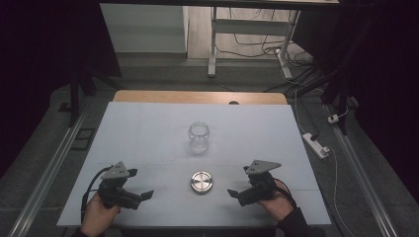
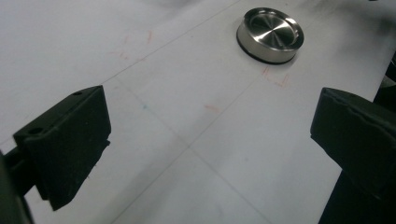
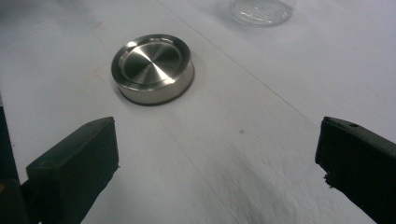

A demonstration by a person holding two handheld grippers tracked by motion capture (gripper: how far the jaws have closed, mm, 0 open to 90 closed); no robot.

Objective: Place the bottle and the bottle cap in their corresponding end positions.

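A clear glass jar (image 1: 198, 137) stands upright and uncapped near the middle of the white table (image 1: 148, 133). In front of it lies a round steel lid (image 1: 201, 181), top up. My left gripper (image 1: 143, 196) rests at the front left, open and empty, its jaws aimed right toward the steel lid (image 2: 270, 34). My right gripper (image 1: 236, 194) rests at the front right, also open and empty, facing the steel lid (image 3: 153, 67). The glass jar's base (image 3: 261, 10) shows at the top of the right gripper view. A hand holds each gripper from the near edge.
A wooden strip (image 1: 200, 97) borders the table's far edge. Beyond it stand a desk frame (image 1: 247, 34) and loose cables on the floor. A white power strip (image 1: 316, 144) lies on the floor at the right. Metal rails (image 1: 49, 168) flank the table.
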